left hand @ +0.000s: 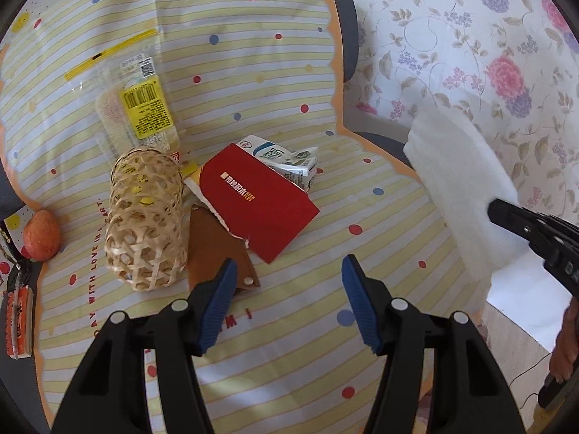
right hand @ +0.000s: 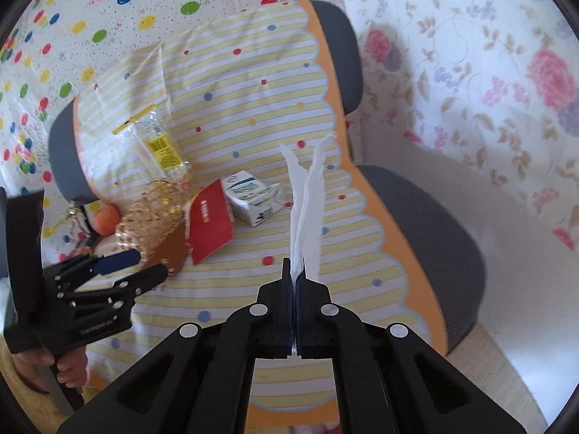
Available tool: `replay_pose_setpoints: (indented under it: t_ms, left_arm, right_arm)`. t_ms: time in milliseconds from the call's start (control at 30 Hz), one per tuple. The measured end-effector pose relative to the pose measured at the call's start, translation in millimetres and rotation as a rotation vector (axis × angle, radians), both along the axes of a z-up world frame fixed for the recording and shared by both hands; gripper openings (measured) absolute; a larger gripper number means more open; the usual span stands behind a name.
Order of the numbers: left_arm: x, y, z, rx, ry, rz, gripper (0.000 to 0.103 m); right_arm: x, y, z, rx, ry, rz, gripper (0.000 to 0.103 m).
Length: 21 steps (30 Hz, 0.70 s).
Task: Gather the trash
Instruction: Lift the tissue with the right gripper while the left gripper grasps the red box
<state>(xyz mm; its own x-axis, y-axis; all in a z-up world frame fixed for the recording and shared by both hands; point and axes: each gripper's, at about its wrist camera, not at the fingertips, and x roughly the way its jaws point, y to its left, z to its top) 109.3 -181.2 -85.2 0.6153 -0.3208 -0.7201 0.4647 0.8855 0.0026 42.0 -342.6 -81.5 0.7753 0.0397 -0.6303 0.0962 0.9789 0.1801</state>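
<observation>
My right gripper (right hand: 294,266) is shut on a white tissue (right hand: 305,199) and holds it up above the striped seat cover (right hand: 235,289); the tissue also shows in the left wrist view (left hand: 459,195). My left gripper (left hand: 287,278) is open and empty, hovering over the cover just in front of a torn red paper box (left hand: 260,204). Behind the box lies a crushed white milk carton (left hand: 289,161). A clear plastic wrapper with a yellow label (left hand: 137,105) lies further back.
A woven bamboo basket (left hand: 146,220) lies on its side left of the red box, over a brown leather piece (left hand: 217,253). An orange-red fruit (left hand: 41,235) sits at the left edge. The grey chair (right hand: 434,231) stands by a floral wall covering.
</observation>
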Motion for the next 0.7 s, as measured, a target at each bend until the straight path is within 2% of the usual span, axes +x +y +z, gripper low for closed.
replay_pose_setpoints:
  t_ms: [167,467,567,600,667,700]
  left_arm:
    - [22.3,-43.3,-19.7,0.131,-0.015,0.008,0.059]
    - [68.6,-64.0,-43.6,0.227,0.027,0.089,0.059]
    - [79.7,-67.1,-46.9,0.256,0.013,0.11,0.059]
    - [81.8,-67.2,-47.3,0.265,0.006,0.113,0.057]
    - [80.8,-63.6,-44.5,0.256,0.001,0.112,0.045]
    - [79.3,-61.5,-42.4,0.243,-0.004,0.107,0.033]
  right_arm:
    - [-0.2,-12.2,-8.7,0.077,0.0,-0.005,0.002]
    - [6.9,-27.8,-15.0,0.103,0.002,-0.006,0.002]
    - [9.0,-28.5,-16.6,0.107,0.003,-0.004,0.002]
    - [9.5,-28.3,-17.1,0.109,0.004,-0.002,0.002]
    - [9.1,-27.5,-16.9,0.108,0.007,-0.001,0.002]
    - [8.1,-26.4,-16.1,0.104,0.007,0.0,0.002]
